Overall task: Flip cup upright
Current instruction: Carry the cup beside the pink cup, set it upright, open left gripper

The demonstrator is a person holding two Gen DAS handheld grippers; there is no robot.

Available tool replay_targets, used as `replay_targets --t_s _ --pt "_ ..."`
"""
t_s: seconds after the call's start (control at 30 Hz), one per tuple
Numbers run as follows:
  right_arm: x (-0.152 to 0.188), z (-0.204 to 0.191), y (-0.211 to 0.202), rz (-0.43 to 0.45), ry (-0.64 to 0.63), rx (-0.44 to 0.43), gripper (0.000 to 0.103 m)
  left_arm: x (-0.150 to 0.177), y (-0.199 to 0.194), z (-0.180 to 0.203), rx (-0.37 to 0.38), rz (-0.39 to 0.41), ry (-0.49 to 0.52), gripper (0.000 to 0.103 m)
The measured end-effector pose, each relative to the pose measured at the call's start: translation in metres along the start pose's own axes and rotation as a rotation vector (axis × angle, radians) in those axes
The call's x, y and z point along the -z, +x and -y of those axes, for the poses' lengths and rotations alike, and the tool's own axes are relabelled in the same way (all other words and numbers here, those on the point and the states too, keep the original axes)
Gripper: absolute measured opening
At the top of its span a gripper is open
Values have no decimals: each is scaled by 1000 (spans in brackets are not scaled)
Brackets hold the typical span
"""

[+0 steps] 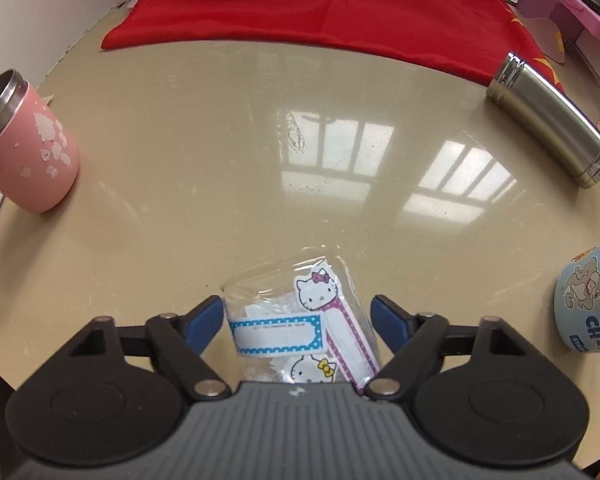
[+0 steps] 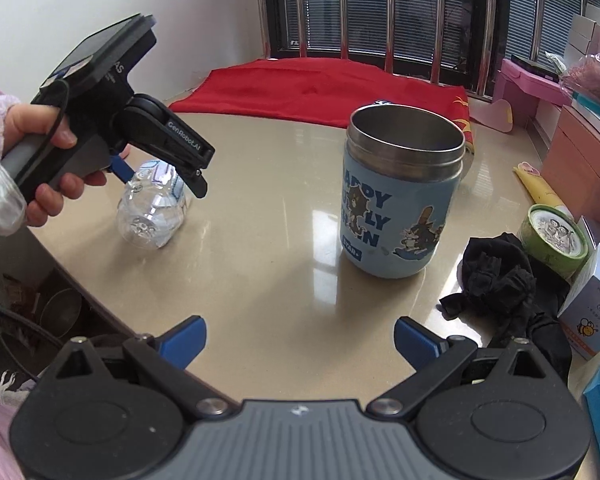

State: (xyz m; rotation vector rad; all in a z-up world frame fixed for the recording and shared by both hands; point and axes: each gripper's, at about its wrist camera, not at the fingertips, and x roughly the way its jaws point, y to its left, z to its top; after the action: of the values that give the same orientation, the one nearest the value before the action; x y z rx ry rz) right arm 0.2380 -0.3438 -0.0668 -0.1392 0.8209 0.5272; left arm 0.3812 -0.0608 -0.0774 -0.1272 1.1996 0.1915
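A clear plastic cup [image 2: 152, 212] with Hello Kitty stickers lies on its side on the beige table [image 2: 268, 272]; in the left wrist view it [image 1: 300, 320] sits between my open left gripper's [image 1: 298, 318] blue fingertips [image 1: 206, 316], apparently untouched. In the right wrist view the left gripper [image 2: 160, 174], held by a hand, hovers just over the cup. My right gripper [image 2: 298, 338] is open and empty, above the table's near side. A blue cartoon cup [image 2: 400, 196] stands upright ahead of it.
A pink cup [image 1: 28, 148] stands upright at far left. A steel tumbler [image 1: 552, 120] lies on its side at far right by a red cloth [image 1: 320, 4]. Black fabric [image 2: 500, 280], a green tin [image 2: 552, 236] and boxes [image 2: 592, 308] crowd the right edge.
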Motion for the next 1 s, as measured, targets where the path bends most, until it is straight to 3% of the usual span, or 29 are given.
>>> replay_targets --t_s 0.1,0.2,0.3,0.53,0.6,0.73,0.83,1.0 --pt "2 -3 1 -4 3 7 101 13 -20 -15 46 98 49 67" --pt "2 -14 7 -6 2 5 101 46 -53 -42 66 333 97 68" --pt "-1 -35 13 5 -6 -6 101 76 -65 -81 61 567 68 68" --pt "-7 -98 25 33 -5 -14 101 121 -48 -125 -115 933 124 68" --pt "-9 -112 28 32 -10 -5 101 132 -48 -134 -135 983 150 69" --pt "-15 -138 36 26 -18 14 101 142 -36 -149 -145 1011 161 69" --pt "-17 -153 38 29 -28 22 101 148 -27 -164 -109 984 136 69" --pt "-14 -165 41 52 -9 21 101 168 -23 -175 -73 1057 134 74"
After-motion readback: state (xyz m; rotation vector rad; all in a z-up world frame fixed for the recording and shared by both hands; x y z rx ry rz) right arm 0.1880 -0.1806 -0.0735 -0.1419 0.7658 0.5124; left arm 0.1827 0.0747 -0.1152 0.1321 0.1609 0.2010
